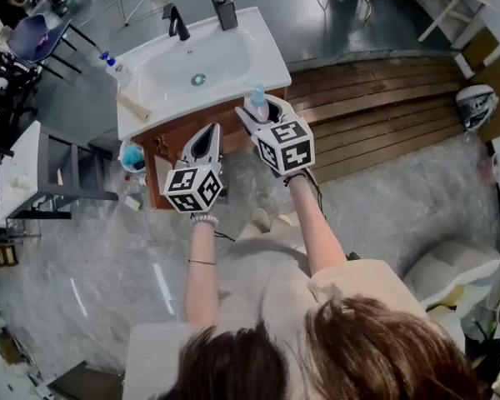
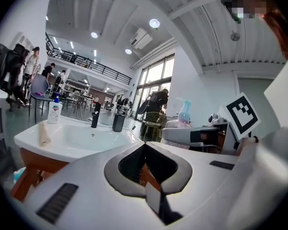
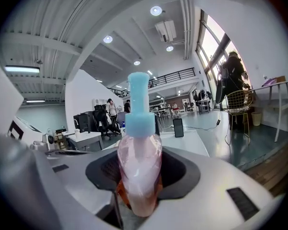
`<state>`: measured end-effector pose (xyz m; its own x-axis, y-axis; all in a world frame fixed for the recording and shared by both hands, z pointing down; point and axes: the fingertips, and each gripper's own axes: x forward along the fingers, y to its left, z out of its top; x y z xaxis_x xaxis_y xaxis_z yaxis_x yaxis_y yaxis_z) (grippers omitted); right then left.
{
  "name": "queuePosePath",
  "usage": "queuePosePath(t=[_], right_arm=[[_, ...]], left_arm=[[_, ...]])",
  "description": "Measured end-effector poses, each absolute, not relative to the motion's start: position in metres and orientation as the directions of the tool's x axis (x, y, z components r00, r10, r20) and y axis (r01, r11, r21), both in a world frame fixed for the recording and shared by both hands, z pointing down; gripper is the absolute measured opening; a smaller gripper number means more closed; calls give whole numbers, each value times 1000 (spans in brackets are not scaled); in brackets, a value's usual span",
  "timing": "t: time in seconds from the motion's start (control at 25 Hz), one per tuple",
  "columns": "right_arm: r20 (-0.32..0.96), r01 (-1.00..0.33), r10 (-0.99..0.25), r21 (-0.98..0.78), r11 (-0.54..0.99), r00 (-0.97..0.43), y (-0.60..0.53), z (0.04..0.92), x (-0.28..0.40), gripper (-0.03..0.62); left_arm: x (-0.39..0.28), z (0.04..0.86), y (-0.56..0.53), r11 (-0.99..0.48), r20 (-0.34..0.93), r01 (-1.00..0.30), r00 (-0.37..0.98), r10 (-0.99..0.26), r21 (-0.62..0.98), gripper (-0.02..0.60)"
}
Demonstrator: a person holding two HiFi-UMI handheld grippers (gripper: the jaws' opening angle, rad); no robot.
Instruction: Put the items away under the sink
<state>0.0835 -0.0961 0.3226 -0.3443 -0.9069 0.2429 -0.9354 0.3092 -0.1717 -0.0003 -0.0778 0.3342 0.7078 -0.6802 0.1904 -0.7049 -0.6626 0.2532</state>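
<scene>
Closest to us, at the bottom of the head view, is the top of the person's head, with two bare forearms reaching forward and down toward a washstand on a grey marbled floor.

The right gripper has its jaws closed around the middle of a small clear pump bottle of pink liquid with a pale blue pump. The bottle stands upright between the jaws, pump on top. We judge this keeps the liquid from leaking and leaves the base free to be set down. It hangs in the air just in front of the front right corner of the sink top, above the brown wooden cabinet underneath, so it is not yet put away.

The left gripper is beside it, in front of the cabinet. Its jaws are together at the tips with nothing between them. We judge it is kept free to deal with the cabinet door. We cannot tell whether that door is open.

On the sink top, a black faucet and a black dispenser stand along the back edge. A white bottle with a blue cap stands at the left edge, and a beige cloth lies near the front left corner.
</scene>
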Motion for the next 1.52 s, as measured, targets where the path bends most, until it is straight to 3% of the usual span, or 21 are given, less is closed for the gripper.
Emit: queuePosePath(t=[0.64,1.52], right_arm=[[268,-893,-855,-212,398,-444,-99,384,82,198],[344,-913,-847,-174,368,-406,-144,557,64,199]], left_arm=[[1,404,-71,-582,271,-762,646,-714,283,0],[-12,582,-117,-650,385,-701,708,-592,292,0]])
